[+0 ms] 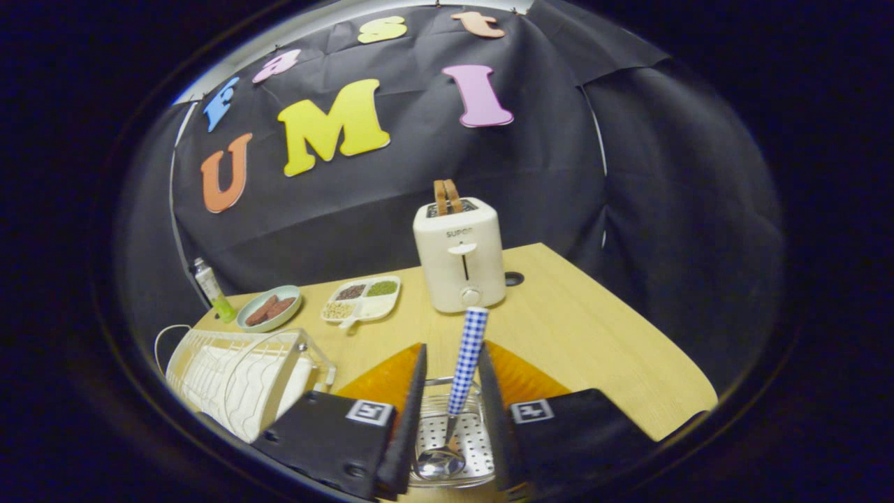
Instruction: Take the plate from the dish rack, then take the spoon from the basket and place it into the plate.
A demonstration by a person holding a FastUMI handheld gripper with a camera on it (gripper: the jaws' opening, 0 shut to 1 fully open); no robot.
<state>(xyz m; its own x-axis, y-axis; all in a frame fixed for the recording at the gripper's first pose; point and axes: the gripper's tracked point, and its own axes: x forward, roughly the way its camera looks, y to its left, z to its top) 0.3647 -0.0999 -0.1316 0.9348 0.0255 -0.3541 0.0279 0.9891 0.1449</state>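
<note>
A spoon (466,356) with a blue-and-white checked handle stands tilted in a perforated metal basket (469,439), its bowl resting on the basket floor. My gripper (452,353) is open, one finger on each side of the handle. The handle leans close to the right finger, and a gap shows on its left. An orange plate (383,381) lies flat on the wooden table just beyond the basket, partly hidden behind both fingers. The white wire dish rack (230,381) stands to the left of the fingers with no plate showing in it.
A cream toaster (461,262) holding bread stands beyond the plate. Left of it sit a divided tray of grains (363,299), a bowl of brown pieces (269,307) and a small bottle (211,288). The table edge (670,370) runs along the right.
</note>
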